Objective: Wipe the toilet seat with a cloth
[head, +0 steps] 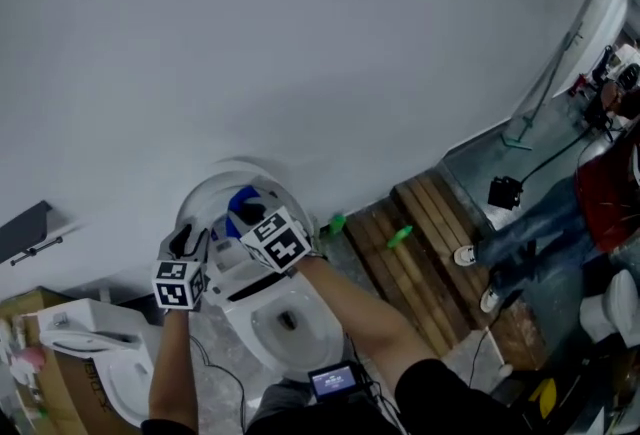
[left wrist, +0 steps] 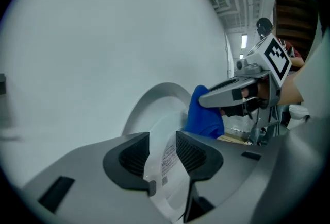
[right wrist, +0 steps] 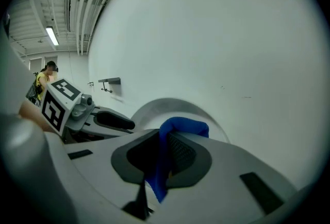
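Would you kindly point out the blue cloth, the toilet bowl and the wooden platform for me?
blue cloth (right wrist: pixel 183 127), right gripper view, folded top edge.
toilet bowl (head: pixel 243 321), head view, white rim.
wooden platform (head: pixel 425 268), head view, a middle slat.

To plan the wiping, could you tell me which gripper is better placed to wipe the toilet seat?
Right. The right gripper is shut on the blue cloth. The left gripper has no cloth; its jaws stand apart around a white labelled toilet part.

Grey left hand-held gripper (left wrist: pixel 162 148) and right hand-held gripper (right wrist: pixel 164 153) bear black-and-white marker cubes (head: pixel 178 284); sleeve (head: pixel 440 401) seemingly black.
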`<state>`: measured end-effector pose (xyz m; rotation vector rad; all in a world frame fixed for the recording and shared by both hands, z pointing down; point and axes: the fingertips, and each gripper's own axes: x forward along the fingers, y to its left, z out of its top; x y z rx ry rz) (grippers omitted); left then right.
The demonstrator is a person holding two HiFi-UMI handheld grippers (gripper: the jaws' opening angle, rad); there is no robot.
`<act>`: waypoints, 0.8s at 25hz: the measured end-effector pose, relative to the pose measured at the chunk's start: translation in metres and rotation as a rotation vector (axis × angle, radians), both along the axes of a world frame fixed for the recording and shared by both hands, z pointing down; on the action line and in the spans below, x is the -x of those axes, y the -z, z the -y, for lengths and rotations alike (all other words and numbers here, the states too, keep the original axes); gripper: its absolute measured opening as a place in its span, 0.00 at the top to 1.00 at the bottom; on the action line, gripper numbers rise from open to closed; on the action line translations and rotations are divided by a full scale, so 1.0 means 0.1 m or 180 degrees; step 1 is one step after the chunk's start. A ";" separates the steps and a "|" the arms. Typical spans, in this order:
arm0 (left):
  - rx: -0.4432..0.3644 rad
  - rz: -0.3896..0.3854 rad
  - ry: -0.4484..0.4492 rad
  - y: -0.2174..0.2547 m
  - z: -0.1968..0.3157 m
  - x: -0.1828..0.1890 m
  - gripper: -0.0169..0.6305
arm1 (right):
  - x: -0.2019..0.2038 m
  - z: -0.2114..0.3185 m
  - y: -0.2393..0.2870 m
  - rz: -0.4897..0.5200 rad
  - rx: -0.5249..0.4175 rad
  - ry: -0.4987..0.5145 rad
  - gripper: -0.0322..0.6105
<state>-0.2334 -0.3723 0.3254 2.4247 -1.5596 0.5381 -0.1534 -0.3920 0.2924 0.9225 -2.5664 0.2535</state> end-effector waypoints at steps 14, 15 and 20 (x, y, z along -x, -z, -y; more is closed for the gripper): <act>0.0075 0.1215 0.0015 -0.14 0.36 -0.20 0.68 | -0.52 -0.19 0.10 -0.0038 -0.0034 0.0025 0.88; 0.0101 0.1204 0.0010 -0.15 0.38 -0.19 0.67 | -0.53 -0.21 0.11 -0.0028 -0.0024 0.0050 0.88; 0.0312 0.1158 -0.0079 -0.24 0.46 -0.23 0.60 | -0.57 -0.25 0.09 -0.0021 -0.0005 0.0105 0.88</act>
